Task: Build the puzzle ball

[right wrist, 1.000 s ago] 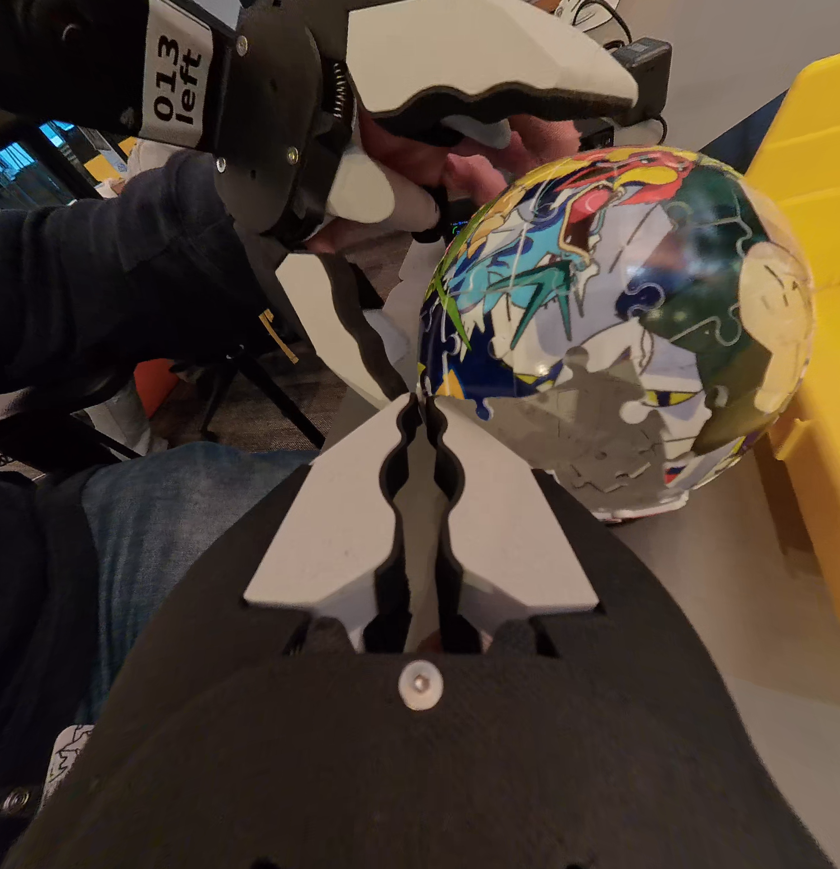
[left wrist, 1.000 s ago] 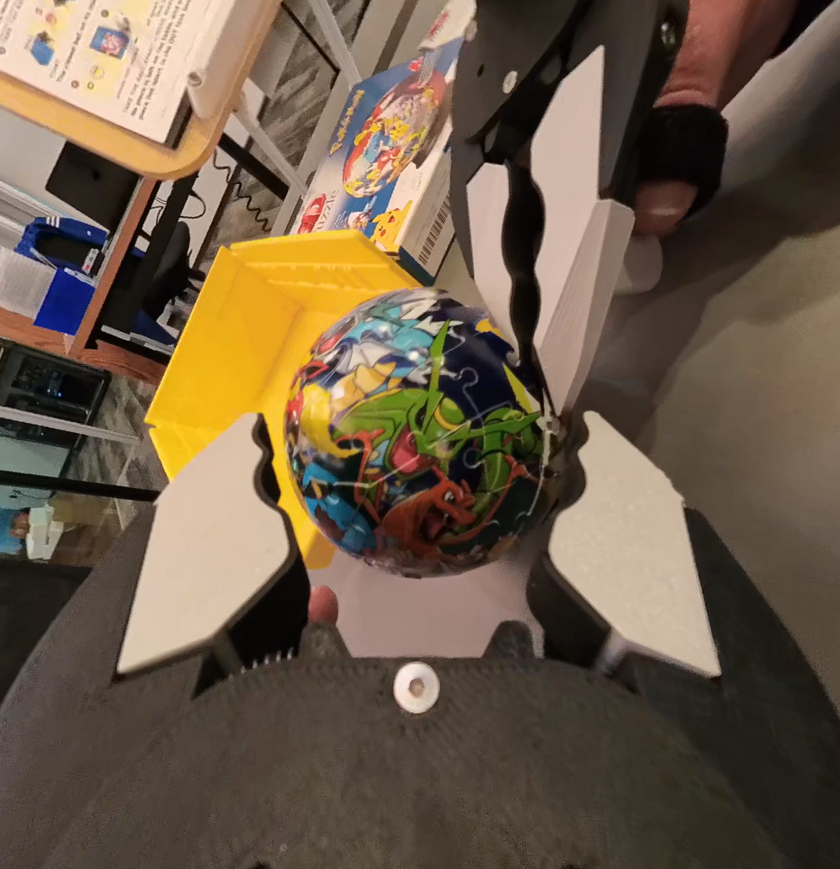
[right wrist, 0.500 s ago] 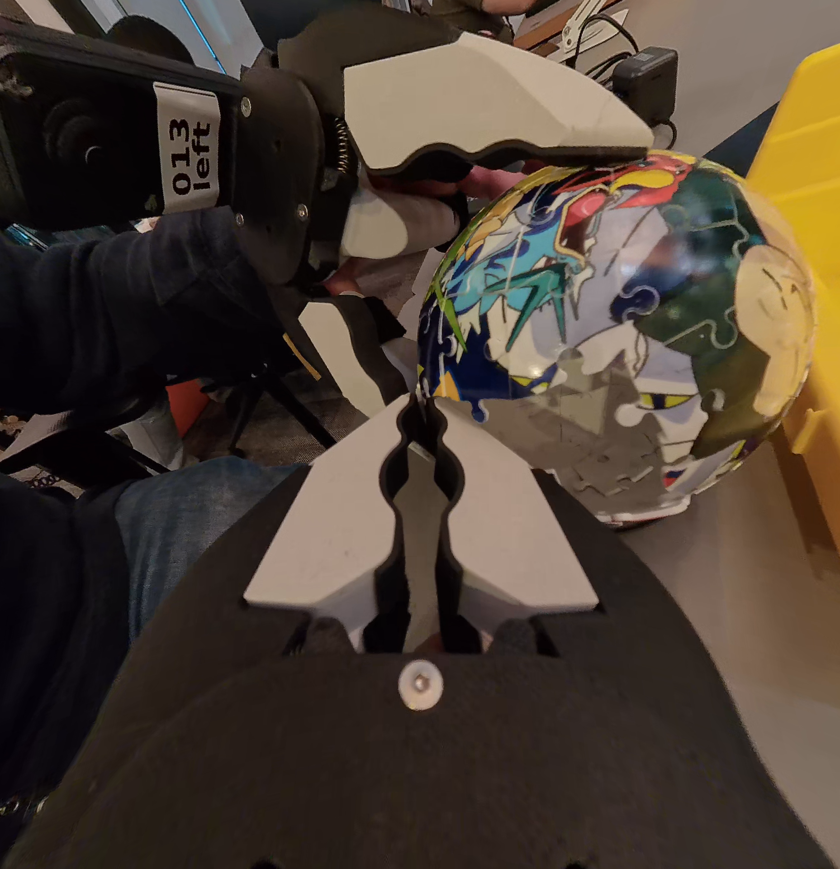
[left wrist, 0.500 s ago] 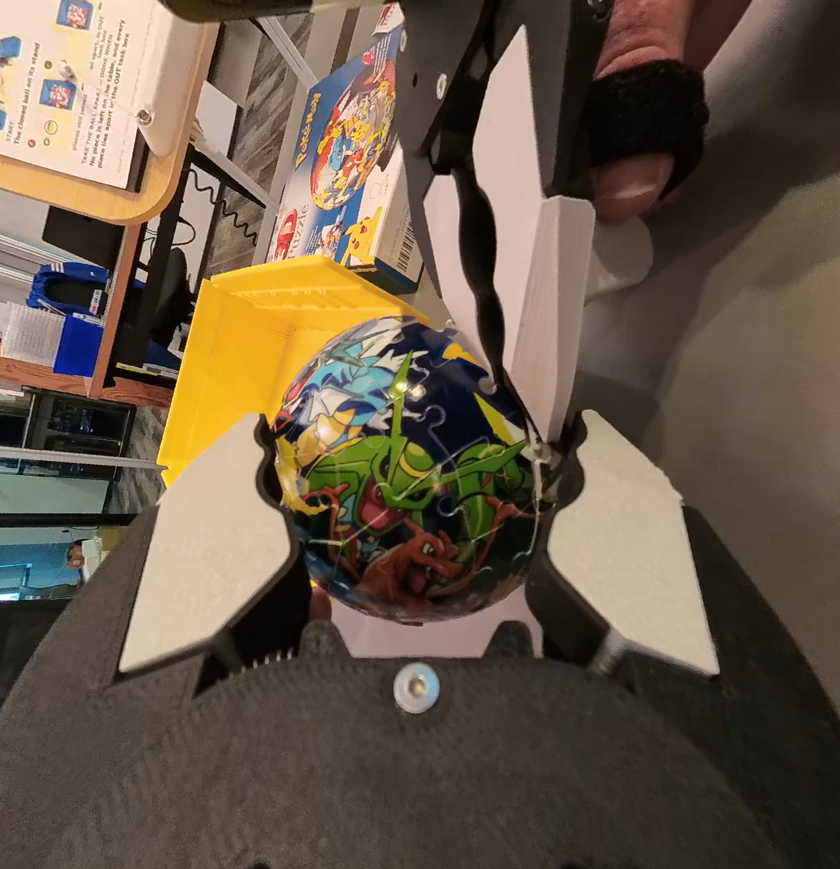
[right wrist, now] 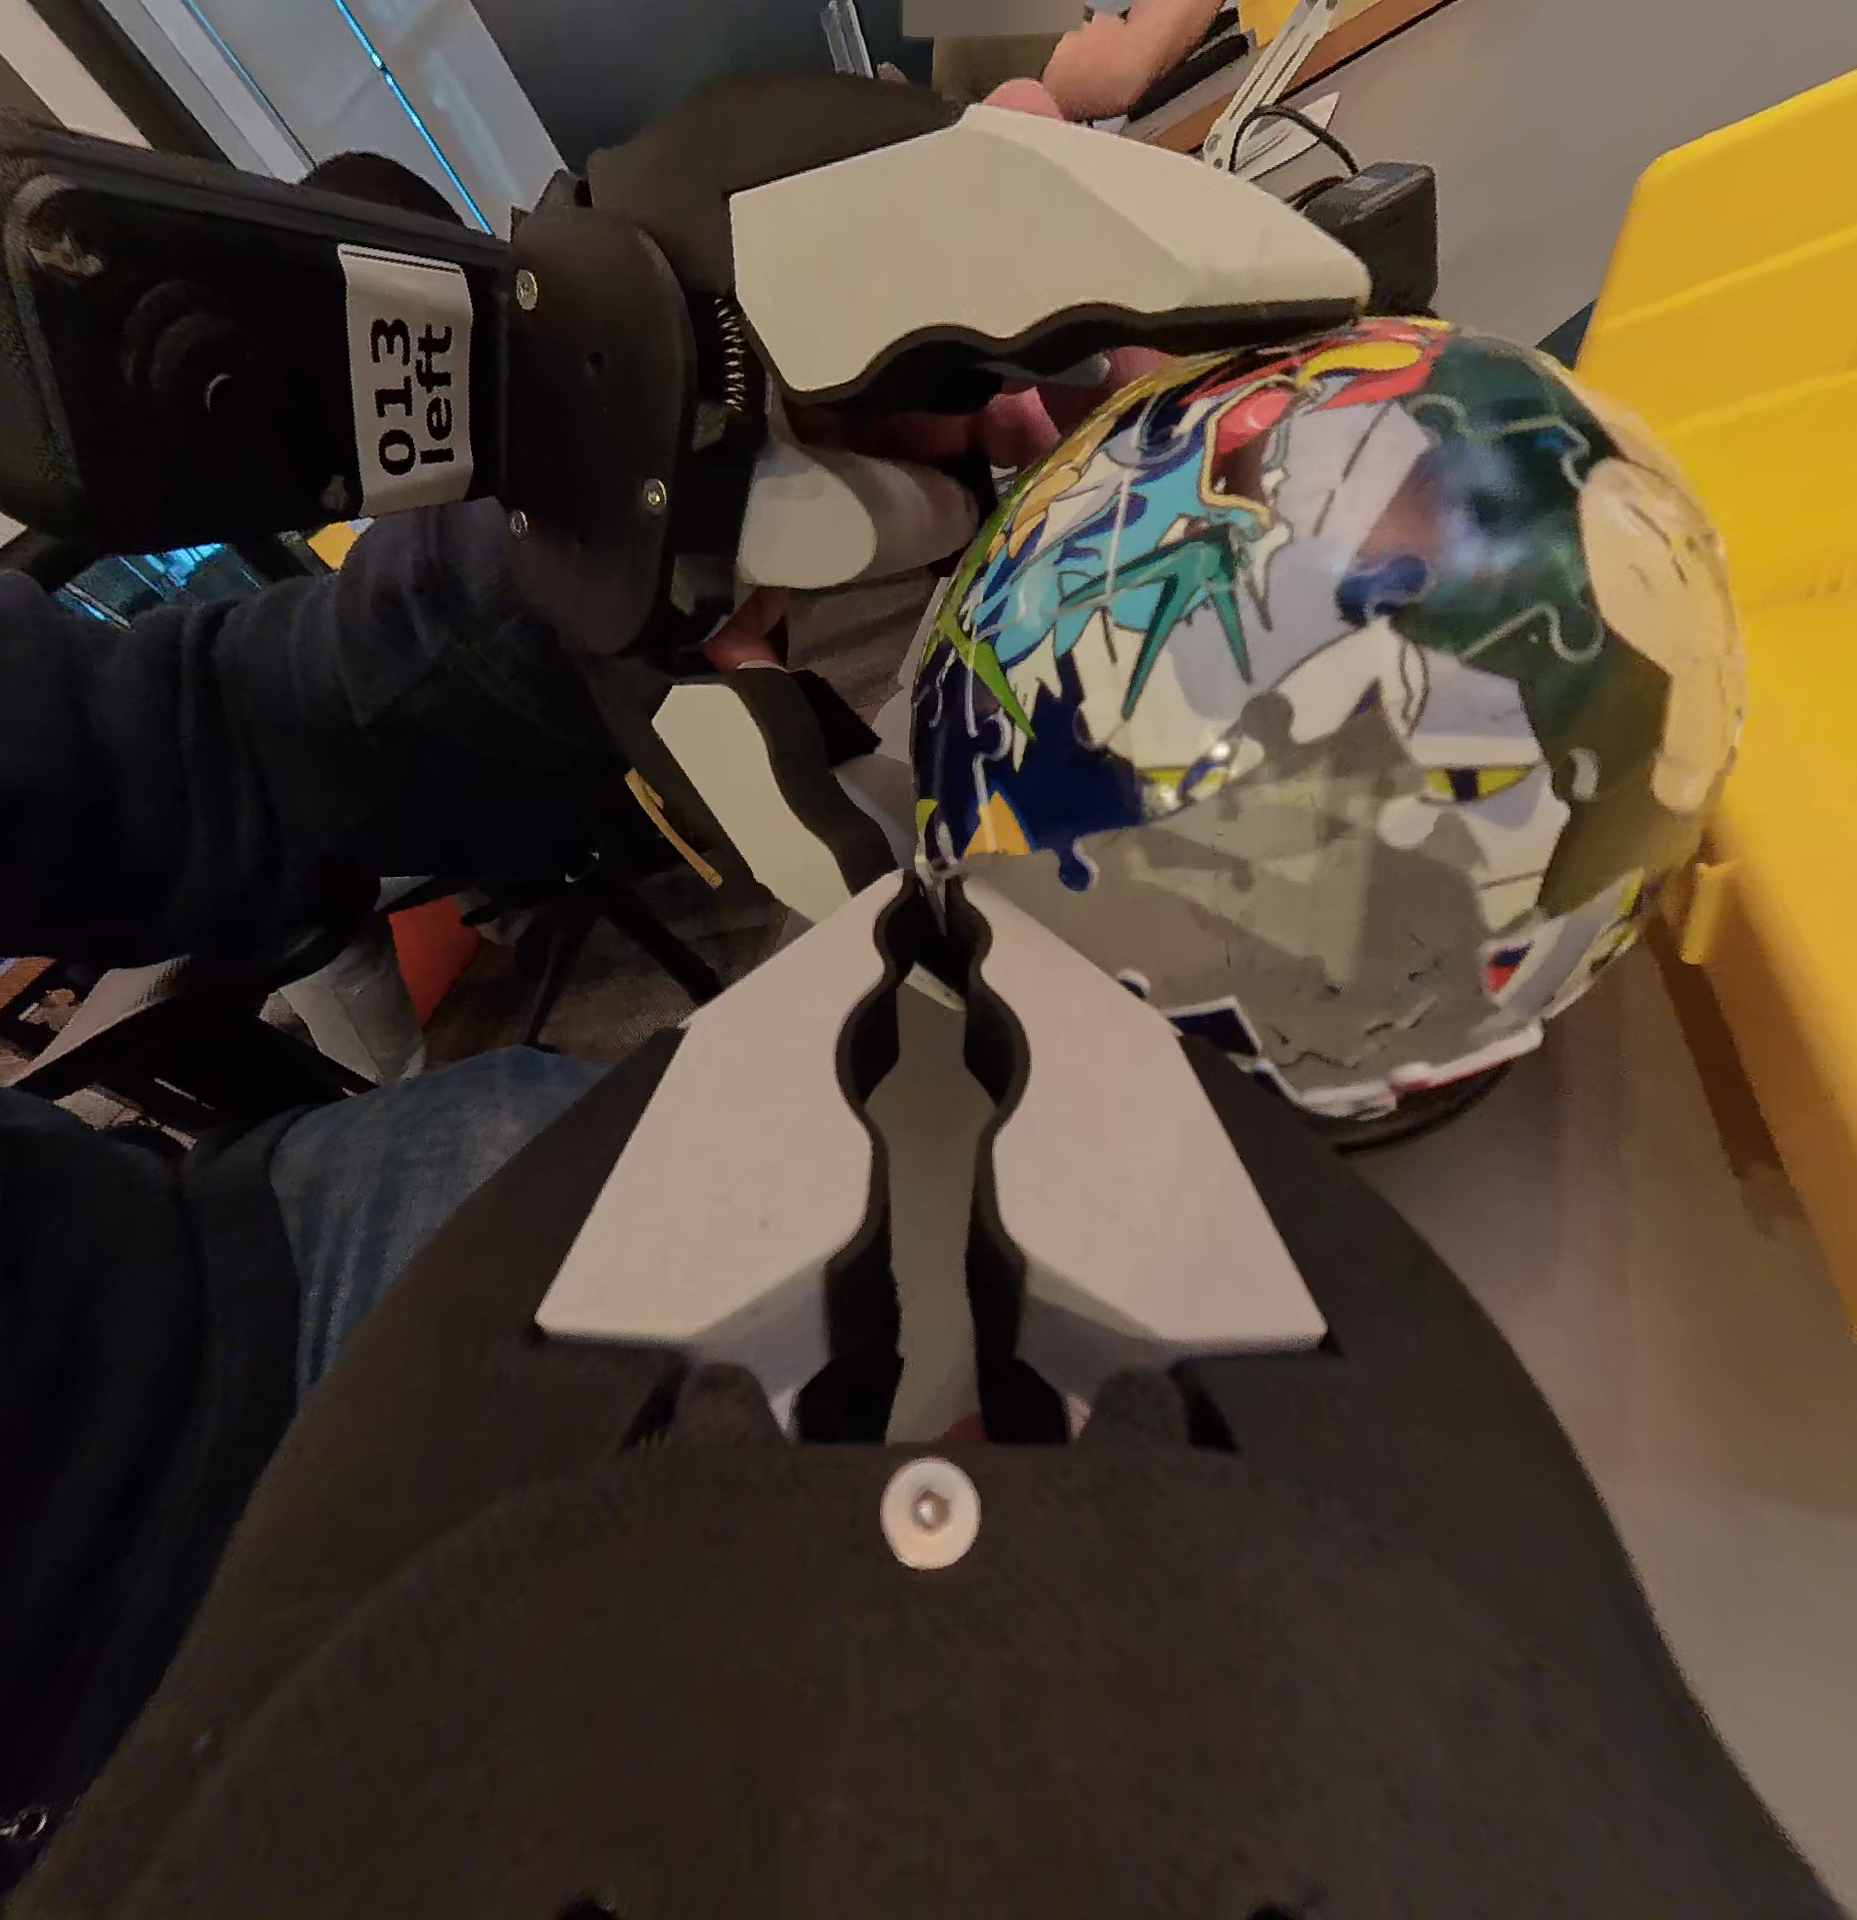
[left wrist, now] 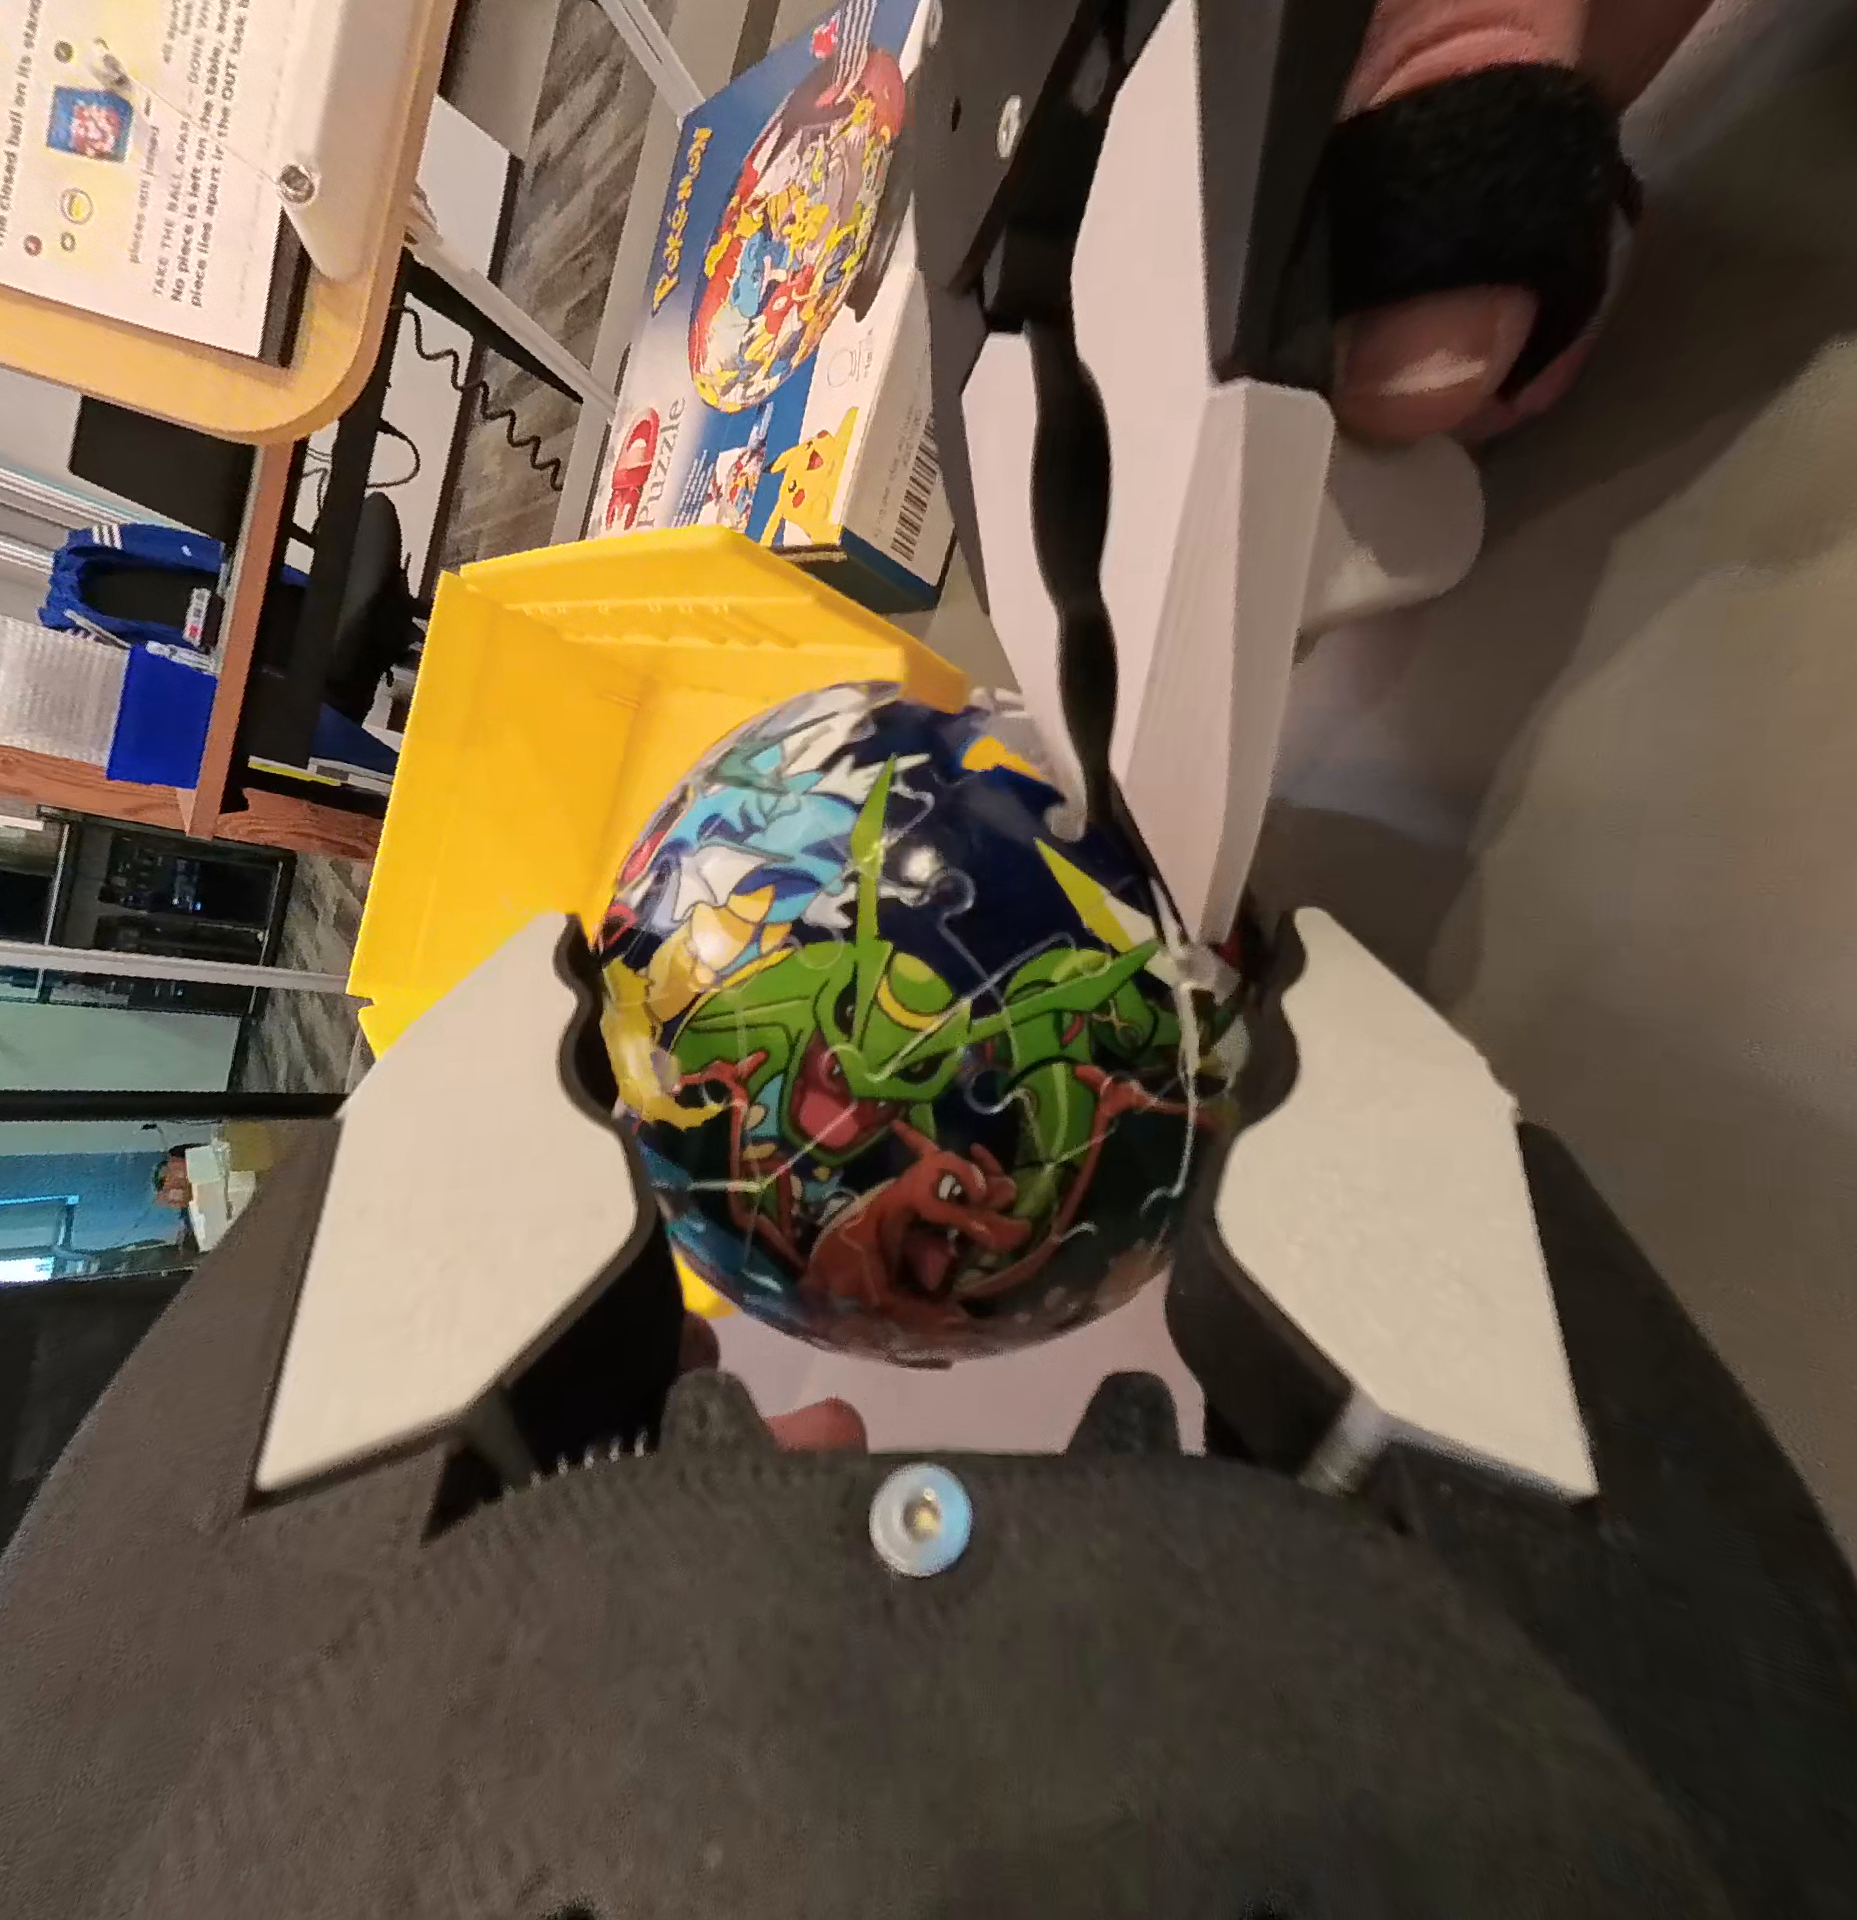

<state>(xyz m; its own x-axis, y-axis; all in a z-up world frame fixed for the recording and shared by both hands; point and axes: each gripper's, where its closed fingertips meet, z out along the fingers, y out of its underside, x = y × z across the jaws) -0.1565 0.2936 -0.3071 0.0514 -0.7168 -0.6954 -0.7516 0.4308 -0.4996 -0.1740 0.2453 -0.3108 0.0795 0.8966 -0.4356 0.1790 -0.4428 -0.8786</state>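
While left tongs (left wrist: 919, 1023) clasp puzzle ball (left wrist: 919, 1049) | right-wrist-only: grey unfinished patch (right wrist: 1308, 935)

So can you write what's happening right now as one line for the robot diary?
step: building | left gripper: shut on puzzle ball | right gripper: shut, tips at ball's gap edge | ball: on table, beside yellow bin

Puzzle ball (left wrist: 919, 1049) on table (right wrist: 1589, 1351) before bin (left wrist: 508, 748), puzzle box (left wrist: 789, 312) behind bin
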